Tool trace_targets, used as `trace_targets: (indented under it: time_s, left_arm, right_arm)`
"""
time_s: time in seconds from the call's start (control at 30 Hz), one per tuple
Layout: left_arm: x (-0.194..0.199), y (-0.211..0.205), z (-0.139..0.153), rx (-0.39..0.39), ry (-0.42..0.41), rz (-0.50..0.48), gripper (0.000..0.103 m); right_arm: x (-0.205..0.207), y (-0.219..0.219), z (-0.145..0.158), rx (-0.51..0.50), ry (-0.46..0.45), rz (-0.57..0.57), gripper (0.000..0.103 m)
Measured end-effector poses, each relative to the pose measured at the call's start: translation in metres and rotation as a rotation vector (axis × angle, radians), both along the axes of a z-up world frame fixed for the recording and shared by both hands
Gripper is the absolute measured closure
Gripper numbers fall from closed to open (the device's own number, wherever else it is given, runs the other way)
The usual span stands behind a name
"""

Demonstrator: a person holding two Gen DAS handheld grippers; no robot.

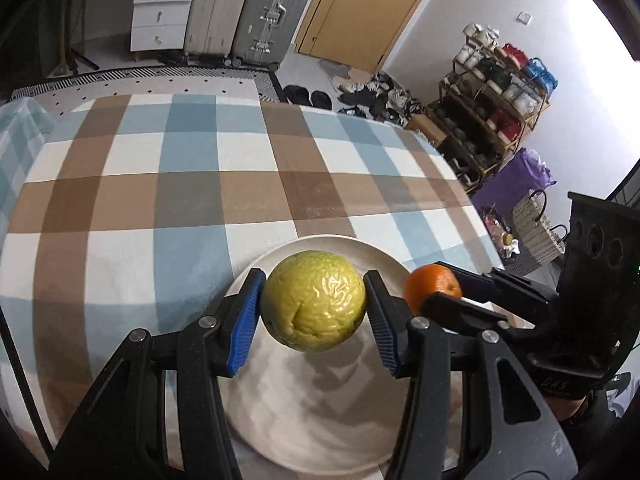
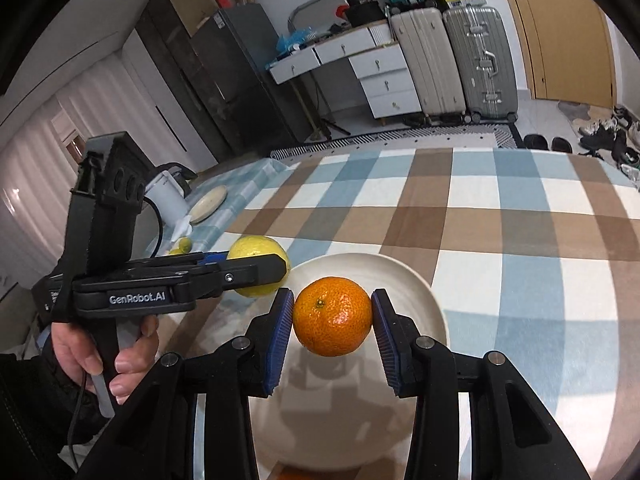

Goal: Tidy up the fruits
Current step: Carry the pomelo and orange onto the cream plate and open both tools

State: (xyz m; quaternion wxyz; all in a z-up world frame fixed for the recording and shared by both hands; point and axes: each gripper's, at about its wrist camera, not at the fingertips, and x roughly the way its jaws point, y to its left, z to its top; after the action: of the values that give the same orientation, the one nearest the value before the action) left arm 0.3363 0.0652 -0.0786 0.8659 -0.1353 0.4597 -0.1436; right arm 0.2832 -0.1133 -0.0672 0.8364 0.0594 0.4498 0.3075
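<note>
My left gripper (image 1: pixel 314 308) is shut on a yellow-green citrus fruit (image 1: pixel 314 300) and holds it above a white plate (image 1: pixel 304 412). My right gripper (image 2: pixel 333 318) is shut on an orange mandarin (image 2: pixel 333 316) and holds it above the same plate (image 2: pixel 416 292). In the left wrist view the mandarin (image 1: pixel 430 286) and the right gripper show at the right, beside the plate's rim. In the right wrist view the yellow-green fruit (image 2: pixel 258 252) shows at the left in the left gripper (image 2: pixel 256 268), held by a bare hand (image 2: pixel 120 356).
The plate lies near the front edge of a table with a blue, brown and white checked cloth (image 1: pixel 192 184). At the table's far left stand a white kettle (image 2: pixel 168 196), a pale round board (image 2: pixel 208 204) and small yellow-green fruits (image 2: pixel 184 245). Suitcases (image 1: pixel 264 16) and a shoe rack (image 1: pixel 492 112) stand beyond the table.
</note>
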Motion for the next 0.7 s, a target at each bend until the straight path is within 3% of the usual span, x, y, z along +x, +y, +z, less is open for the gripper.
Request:
trace_targets:
  time_s: [0.27,0.7]
  left_arm:
    - [0.021,-0.007,-0.029,0.017,0.039,-0.021,0.055]
    - [0.028,-0.017,-0.048,0.032,0.078,-0.043,0.055]
  right_arm:
    - [0.024,0.017,-0.035,-0.076,0.027,0.027,0.062]
    - [0.029,0.025,-0.052,-0.163,0.013,0.022,0.062]
